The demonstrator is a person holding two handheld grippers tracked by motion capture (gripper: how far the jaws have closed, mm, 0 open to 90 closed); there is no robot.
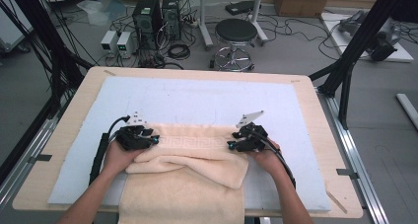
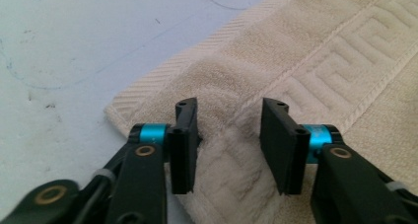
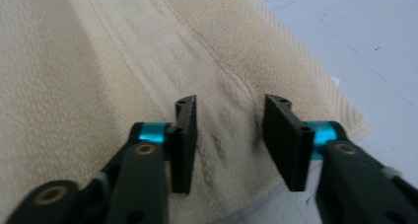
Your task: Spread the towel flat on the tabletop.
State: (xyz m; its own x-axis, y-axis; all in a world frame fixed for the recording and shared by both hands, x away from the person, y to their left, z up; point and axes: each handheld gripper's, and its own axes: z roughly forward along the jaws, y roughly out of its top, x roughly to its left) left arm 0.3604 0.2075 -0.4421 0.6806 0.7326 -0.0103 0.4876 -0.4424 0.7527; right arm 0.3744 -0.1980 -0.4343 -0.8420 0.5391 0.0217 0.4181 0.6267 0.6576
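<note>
Folding work on a cream bath towel (image 1: 190,157), spread at the near middle of the pale blue mat (image 1: 197,98) that covers the wooden counter (image 1: 315,115), its near end hanging over the counter's front edge at 6 o'clock. Long axis of the folded band running from 9 o'clock to 3 o'clock, with a woven key-pattern border (image 1: 194,141) along it. At the 9 o'clock end, left claw (image 1: 154,139) resting low on the towel's corner, jaws parted, nothing clamped; in the left gripper view, left claw (image 2: 229,145) standing open over the terry with cloth between the jaws but not pinched. At the 3 o'clock end, right claw (image 1: 230,145) mirroring it, jaws likewise released; in the right gripper view, right claw (image 3: 229,145) open above the towel's corner, hem trailing off toward 1 o'clock. Each corner directly under and just ahead of its own claw, so neither hand nearer than the other. Probably a matter of closing on both corners before carrying the fold across its short axis.
</note>
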